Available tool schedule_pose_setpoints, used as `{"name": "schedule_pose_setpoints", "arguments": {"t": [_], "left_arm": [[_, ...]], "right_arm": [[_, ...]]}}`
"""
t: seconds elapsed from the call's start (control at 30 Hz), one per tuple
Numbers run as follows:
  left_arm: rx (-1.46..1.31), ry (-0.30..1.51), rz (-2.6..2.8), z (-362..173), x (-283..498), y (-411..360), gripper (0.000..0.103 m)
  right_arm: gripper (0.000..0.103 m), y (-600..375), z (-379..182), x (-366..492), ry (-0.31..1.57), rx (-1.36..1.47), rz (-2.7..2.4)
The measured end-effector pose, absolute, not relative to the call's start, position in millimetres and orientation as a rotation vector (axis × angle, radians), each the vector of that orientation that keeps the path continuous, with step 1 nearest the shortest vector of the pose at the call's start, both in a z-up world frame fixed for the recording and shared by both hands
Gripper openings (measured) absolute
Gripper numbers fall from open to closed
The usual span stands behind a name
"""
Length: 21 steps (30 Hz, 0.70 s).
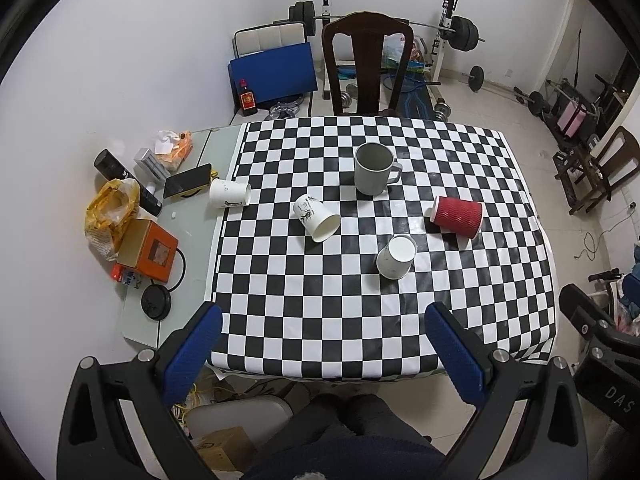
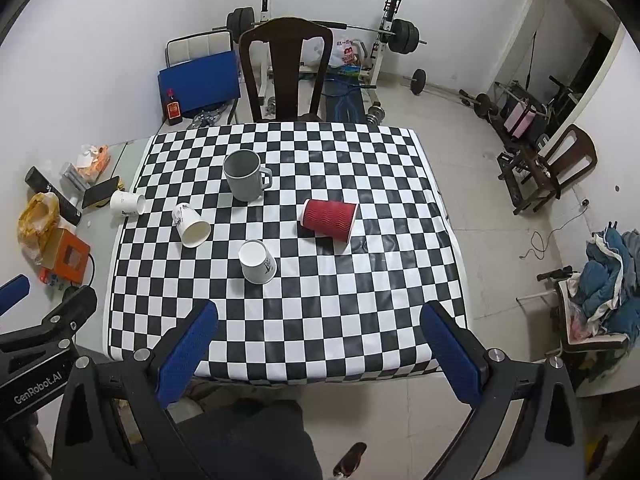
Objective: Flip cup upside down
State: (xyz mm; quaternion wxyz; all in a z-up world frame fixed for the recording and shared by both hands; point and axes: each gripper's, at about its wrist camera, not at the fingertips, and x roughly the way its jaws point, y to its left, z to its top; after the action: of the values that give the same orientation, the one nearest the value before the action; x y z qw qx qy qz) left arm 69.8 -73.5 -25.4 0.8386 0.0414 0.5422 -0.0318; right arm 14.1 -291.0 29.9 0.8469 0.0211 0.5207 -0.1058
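On the checkered table stand several cups. A grey mug stands upright toward the back. A red ribbed paper cup lies on its side at the right. One white paper cup lies on its side, another lies at the table's left edge, and a third stands bottom up near the middle. My left gripper and right gripper are both open and empty, high above the near edge.
The left side surface holds a phone, an orange box, a yellow bag and a black puck with cable. A dark wooden chair stands behind the table. Gym weights line the back wall. The right gripper's body shows at the right.
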Motion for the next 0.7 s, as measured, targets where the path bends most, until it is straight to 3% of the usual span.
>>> {"name": "schedule_pose_setpoints", "arguments": {"t": [0.7], "left_arm": [[0.081, 1.147, -0.051, -25.1, 73.8, -80.3, 0.103]], "right_arm": [[0.102, -291.6, 31.6, 3.3, 1.123, 0.030, -0.215]]}}
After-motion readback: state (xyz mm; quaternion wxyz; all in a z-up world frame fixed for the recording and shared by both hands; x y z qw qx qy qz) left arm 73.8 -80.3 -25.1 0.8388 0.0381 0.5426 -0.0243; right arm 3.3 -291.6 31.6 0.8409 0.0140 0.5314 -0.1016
